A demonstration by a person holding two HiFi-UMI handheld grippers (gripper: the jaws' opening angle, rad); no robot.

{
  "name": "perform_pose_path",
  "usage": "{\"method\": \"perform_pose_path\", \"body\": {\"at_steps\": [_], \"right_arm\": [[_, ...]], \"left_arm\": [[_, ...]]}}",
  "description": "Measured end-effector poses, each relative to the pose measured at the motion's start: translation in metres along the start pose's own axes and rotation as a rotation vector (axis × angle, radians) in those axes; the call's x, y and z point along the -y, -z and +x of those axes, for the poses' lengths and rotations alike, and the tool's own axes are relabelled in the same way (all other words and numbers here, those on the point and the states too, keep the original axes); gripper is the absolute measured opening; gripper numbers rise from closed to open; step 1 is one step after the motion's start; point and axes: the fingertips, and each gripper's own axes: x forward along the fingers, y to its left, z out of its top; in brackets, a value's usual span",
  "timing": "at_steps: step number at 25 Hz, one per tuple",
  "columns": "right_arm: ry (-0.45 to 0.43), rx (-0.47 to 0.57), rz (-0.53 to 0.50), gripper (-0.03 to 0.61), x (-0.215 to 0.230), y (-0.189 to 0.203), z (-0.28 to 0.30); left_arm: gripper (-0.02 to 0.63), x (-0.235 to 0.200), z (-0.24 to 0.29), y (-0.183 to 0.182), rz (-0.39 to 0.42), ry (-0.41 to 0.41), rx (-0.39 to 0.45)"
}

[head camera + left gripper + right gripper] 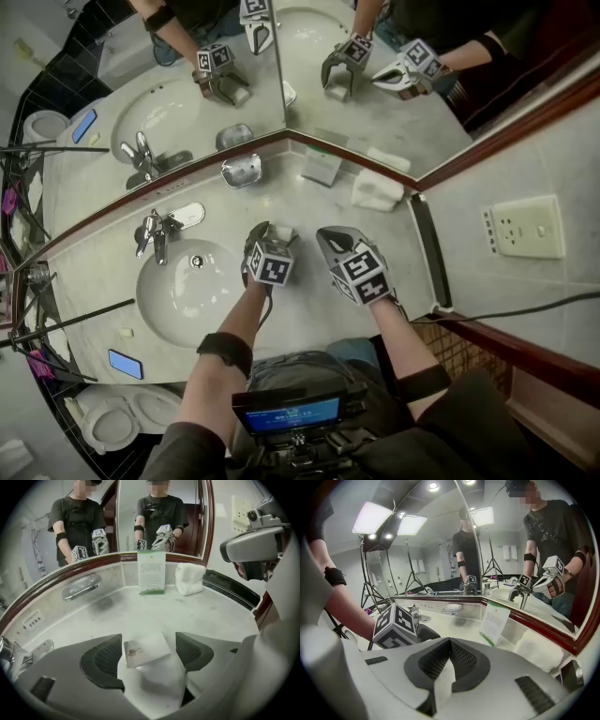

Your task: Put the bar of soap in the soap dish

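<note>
A small white soap box (146, 649) with a printed logo rests on the marble counter (211, 616). My left gripper (149, 652) straddles the box, jaws open, with a narrow gap between each pad and the box. In the head view the same box (283, 232) sits at the tip of the left gripper (272, 234). The empty metal soap dish (241, 171) stands near the mirror corner, well beyond the box. My right gripper (325, 236) hovers just right of the left one with its jaws shut (450, 644); a thin white sliver shows below the pads, and I cannot tell what it is.
A sink basin (183, 291) with a chrome faucet (155, 234) lies to the left. An upright white card (322, 167) and a folded white towel (377, 190) stand against the mirrors. A phone (125, 364) lies by the counter's near edge. A wall socket (525, 227) is on the right.
</note>
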Motion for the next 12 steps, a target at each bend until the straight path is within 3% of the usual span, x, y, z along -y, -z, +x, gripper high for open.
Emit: {"method": "perform_pose_path", "body": {"at_steps": [5,12], "right_arm": [[-0.012,0.001,-0.005,0.020,-0.006,-0.002,0.003],[-0.036,0.032,-0.034,0.020,-0.019,-0.018,0.004]], "left_arm": [[0.343,-0.001,-0.018,-0.013,0.013,-0.016,0.047],[0.088,-0.013,-0.091,-0.046,-0.007,-0.068,0.244]]}}
